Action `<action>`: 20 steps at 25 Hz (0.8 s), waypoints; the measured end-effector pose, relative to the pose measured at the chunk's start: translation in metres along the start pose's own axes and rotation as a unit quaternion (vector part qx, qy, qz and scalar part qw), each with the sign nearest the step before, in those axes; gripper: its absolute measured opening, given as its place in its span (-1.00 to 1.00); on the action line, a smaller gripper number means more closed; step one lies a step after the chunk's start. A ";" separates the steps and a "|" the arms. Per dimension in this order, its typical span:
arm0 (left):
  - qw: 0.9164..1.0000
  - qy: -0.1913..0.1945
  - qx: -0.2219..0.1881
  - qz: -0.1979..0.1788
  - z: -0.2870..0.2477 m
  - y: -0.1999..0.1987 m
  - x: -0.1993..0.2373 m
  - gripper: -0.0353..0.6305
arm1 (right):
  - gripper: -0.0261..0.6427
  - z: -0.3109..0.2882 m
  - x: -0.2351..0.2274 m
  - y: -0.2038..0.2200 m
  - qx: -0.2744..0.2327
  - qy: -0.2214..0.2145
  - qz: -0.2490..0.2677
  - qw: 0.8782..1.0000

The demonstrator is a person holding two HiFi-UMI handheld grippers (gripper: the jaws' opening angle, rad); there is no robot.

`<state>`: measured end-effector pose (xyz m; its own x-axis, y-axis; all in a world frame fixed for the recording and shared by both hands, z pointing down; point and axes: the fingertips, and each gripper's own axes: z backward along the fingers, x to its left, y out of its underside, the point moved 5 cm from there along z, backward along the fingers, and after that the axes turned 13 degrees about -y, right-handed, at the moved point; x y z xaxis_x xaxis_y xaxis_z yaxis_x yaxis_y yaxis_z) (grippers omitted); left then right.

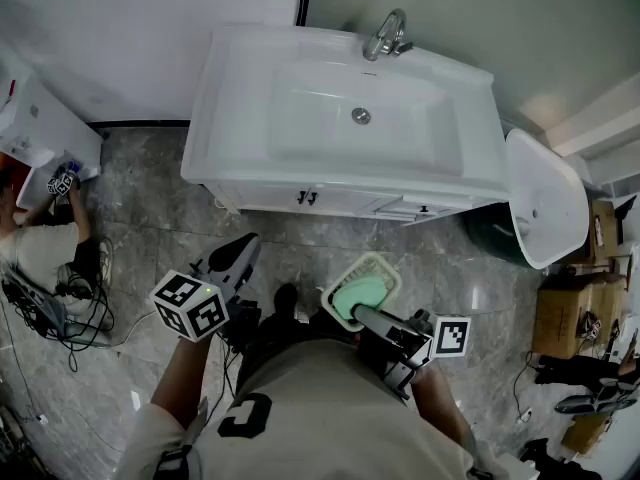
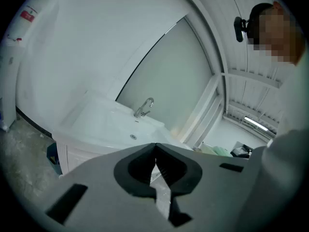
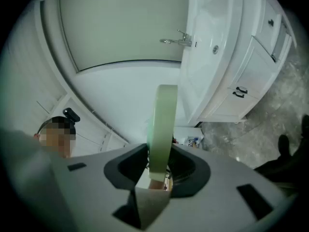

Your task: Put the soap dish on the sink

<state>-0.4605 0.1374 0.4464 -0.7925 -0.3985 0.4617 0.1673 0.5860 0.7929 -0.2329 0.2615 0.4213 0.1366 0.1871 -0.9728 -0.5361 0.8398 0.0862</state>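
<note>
The soap dish (image 1: 362, 290) is a pale green oval tray with a mint insert. My right gripper (image 1: 357, 313) is shut on its near rim and holds it over the floor in front of the white sink (image 1: 250, 158). In the right gripper view the soap dish (image 3: 163, 124) stands edge-on between the pads of my right gripper (image 3: 157, 170), with the sink (image 3: 207, 57) and its tap ahead. My left gripper (image 1: 243, 246) hangs to the left, apart from the dish. In its own view the left gripper (image 2: 154, 151) is shut on nothing and faces the sink (image 2: 111, 122).
A chrome tap (image 1: 386, 35) stands at the back of the basin. A white basin-shaped piece (image 1: 545, 198) leans beside a dark bucket (image 1: 495, 230) on the right. Cardboard boxes (image 1: 565, 313) lie farther right. Cables (image 1: 50, 303) and another person (image 1: 40, 248) are at the left.
</note>
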 end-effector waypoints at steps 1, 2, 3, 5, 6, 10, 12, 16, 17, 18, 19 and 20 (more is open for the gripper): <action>1.000 0.004 -0.006 0.000 0.003 0.000 -0.005 -0.83 | -0.51 0.002 0.002 0.004 -0.001 -0.003 0.005 1.000; 1.000 0.009 -0.009 -0.004 0.005 0.001 -0.010 -0.83 | -0.51 0.003 0.003 0.008 -0.002 -0.005 0.009 1.000; 1.000 0.017 -0.007 -0.012 0.008 0.004 -0.017 -0.83 | -0.51 0.006 0.005 0.011 -0.002 -0.006 0.013 1.000; 0.997 0.041 0.019 -0.062 0.011 0.013 -0.035 -0.83 | -0.51 0.011 0.008 0.018 0.005 -0.005 0.020 1.000; 0.993 0.054 0.036 -0.102 0.011 0.019 -0.047 -0.83 | -0.52 0.015 0.010 0.019 0.010 -0.004 0.024 1.000; 0.975 0.100 0.061 -0.190 0.009 0.031 -0.090 -0.83 | -0.52 0.044 0.021 0.022 0.009 -0.007 0.039 0.999; 0.977 0.110 0.061 -0.175 0.008 0.033 -0.106 -0.83 | -0.52 0.062 0.024 0.023 -0.001 -0.012 0.041 0.999; 0.976 0.104 0.061 -0.181 0.006 0.044 -0.136 -0.83 | -0.53 0.089 0.028 0.027 -0.005 -0.002 0.045 0.999; 0.975 0.105 0.063 -0.185 0.005 0.048 -0.144 -0.83 | -0.56 0.094 0.029 0.028 -0.005 -0.005 0.048 0.999; 0.974 0.108 0.066 -0.188 0.004 0.052 -0.151 -0.83 | -0.56 0.099 0.031 0.030 -0.005 -0.009 0.051 0.999; 0.973 0.111 0.069 -0.190 0.004 0.056 -0.157 -0.83 | -0.56 0.102 0.032 0.031 -0.005 -0.013 0.052 0.999; 0.972 0.113 0.072 -0.193 0.005 0.060 -0.164 -0.83 | -0.56 0.106 0.032 0.031 -0.006 -0.016 0.050 0.999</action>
<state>-0.3233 0.2415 0.4166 -0.6277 -0.7436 0.2304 -0.2125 0.4484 0.8682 -0.1571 0.3478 0.4156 0.1081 0.2862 -0.9521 -0.5585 0.8097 0.1800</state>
